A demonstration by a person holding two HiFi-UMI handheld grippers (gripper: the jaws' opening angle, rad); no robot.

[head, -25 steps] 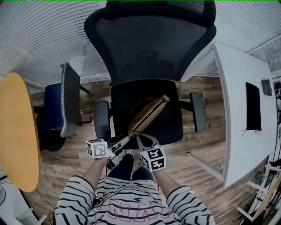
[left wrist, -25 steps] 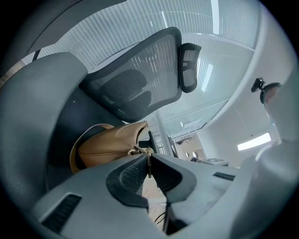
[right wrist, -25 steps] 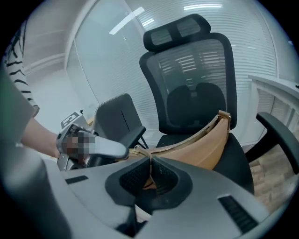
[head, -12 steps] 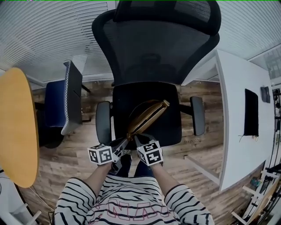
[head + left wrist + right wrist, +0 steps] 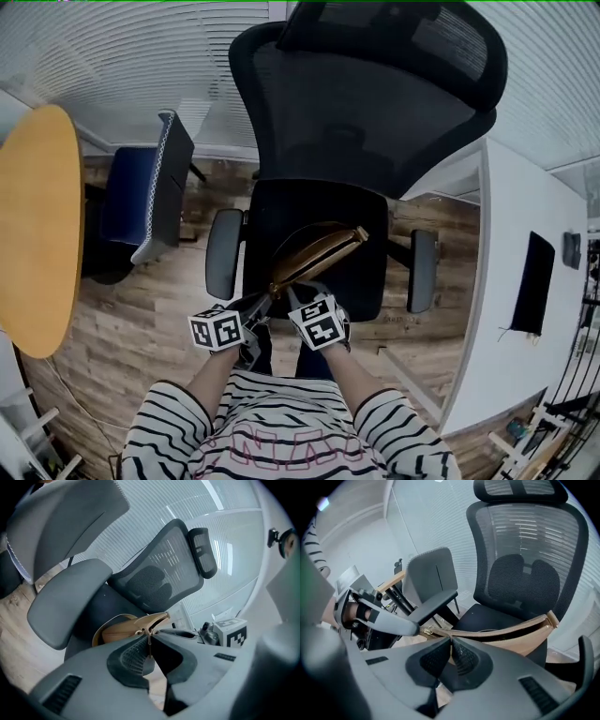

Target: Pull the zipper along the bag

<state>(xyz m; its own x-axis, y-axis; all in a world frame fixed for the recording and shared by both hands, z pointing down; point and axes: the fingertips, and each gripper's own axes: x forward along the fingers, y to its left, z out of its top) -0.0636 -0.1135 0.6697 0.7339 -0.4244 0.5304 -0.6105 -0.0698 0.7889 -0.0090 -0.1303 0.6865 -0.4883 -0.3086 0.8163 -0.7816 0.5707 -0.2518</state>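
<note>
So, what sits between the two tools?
Only the bag's near end: left tool pinches the zipper pull, right tool clamps beside it; see right gripper view.

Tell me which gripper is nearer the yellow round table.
Left. The left gripper, shut on the zipper pull, is on the side of the bag toward the yellow table; the right gripper, shut on the bag, sits beside it, farther away.

An armrest (image 5: 222,253) stands on each side of the seat (image 5: 272,216), and the tall backrest (image 5: 366,103) blocks the far side. The seat is bare beside the bag (image 5: 314,256).
</note>
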